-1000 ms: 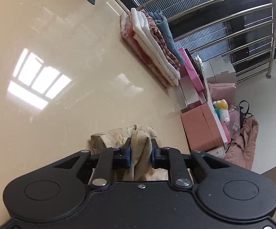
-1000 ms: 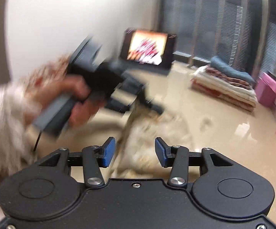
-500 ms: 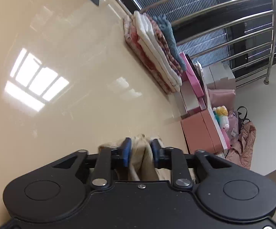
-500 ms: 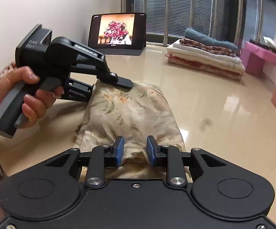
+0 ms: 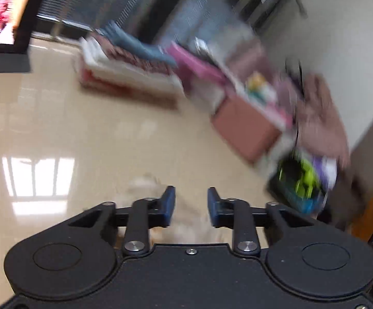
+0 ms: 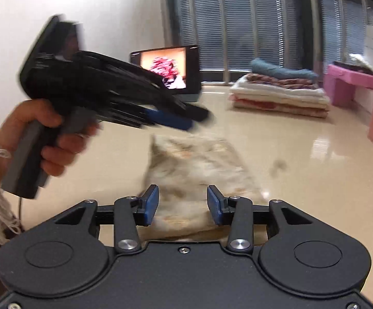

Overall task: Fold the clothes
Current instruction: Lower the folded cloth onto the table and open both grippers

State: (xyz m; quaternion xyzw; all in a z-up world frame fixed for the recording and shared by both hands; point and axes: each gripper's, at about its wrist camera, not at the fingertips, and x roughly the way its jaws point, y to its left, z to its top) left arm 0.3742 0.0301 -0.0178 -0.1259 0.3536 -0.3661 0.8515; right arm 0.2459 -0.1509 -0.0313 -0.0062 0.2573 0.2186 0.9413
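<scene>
A folded beige floral cloth lies on the glossy cream table. My right gripper is open, its blue pads on either side of the cloth's near edge, not pinching it. My left gripper is open and lifted, with the blurred cloth below its jaws. In the right wrist view the left gripper hangs blurred above the cloth's far left corner, held by a hand.
A stack of folded clothes lies at the far side of the table. A tablet stands behind the cloth. Pink boxes and clutter lie to the right past the table edge.
Both grippers have let go of the cloth and opened. The left gripper has lifted and swung, so its view is blurred. The cloth now rests folded on the table.
</scene>
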